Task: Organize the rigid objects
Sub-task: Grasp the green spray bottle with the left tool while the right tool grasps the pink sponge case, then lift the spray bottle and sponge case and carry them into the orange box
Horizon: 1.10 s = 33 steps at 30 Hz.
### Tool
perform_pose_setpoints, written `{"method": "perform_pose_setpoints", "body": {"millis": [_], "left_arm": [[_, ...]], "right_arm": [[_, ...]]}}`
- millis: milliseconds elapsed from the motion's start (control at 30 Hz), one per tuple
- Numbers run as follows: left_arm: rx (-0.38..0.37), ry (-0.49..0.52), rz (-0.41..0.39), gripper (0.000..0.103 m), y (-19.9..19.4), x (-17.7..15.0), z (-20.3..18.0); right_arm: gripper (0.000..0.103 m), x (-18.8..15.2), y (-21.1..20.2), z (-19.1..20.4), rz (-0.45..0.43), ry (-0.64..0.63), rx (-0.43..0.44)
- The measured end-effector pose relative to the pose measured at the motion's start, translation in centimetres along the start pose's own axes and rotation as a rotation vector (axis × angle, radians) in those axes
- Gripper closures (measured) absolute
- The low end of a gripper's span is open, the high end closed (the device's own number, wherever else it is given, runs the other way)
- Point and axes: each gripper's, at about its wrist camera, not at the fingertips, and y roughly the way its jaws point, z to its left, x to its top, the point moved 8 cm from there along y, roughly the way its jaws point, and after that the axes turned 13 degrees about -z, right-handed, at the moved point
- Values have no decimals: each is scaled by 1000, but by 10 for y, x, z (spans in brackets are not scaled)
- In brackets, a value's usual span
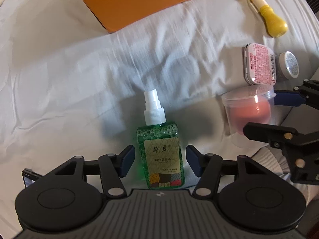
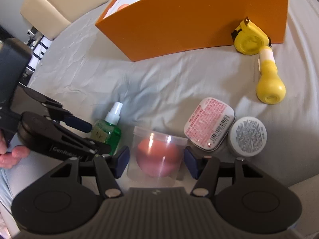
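Note:
A green spray bottle (image 1: 160, 151) with a white pump lies on the white cloth between the open fingers of my left gripper (image 1: 159, 162); small gaps show on both sides. It also shows in the right wrist view (image 2: 106, 132). A clear plastic jar with a pink sponge (image 2: 157, 155) sits between the open fingers of my right gripper (image 2: 155, 164), not squeezed. The jar also shows in the left wrist view (image 1: 249, 111), with the right gripper (image 1: 279, 115) around it.
An orange box (image 2: 189, 20) stands at the back. A yellow tape measure (image 2: 250, 39) and a yellow bulb-shaped tool (image 2: 270, 81) lie right of it. A pink-labelled mint tin (image 2: 209, 123) and a small round white jar (image 2: 247, 135) lie near the clear jar.

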Motion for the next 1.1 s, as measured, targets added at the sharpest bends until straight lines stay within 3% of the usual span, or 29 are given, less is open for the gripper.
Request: {"method": "perform_pose_setpoints", "body": {"millis": [33,133,367,600,800,1100], "left_arm": [[3,0,4,42,2,0,1],[0,1,20,49,9,1,0],[27,41,26,49,15,7,-7],[30,24,1,50,9,4,-15],[52,-11,-127,52,-21,2,-5],[82,-64,-411,53,-71,12,-7]], "right_arm": [[43,0,0,0,0,0,3],[42,2,2,0,8,-4,9],[41,7,11,3,43,10,31],[40,5,19,-2,82,107,57],[42,5,6,4,34,28,59],[42,22,-19,15,-64,-71,50]]}}
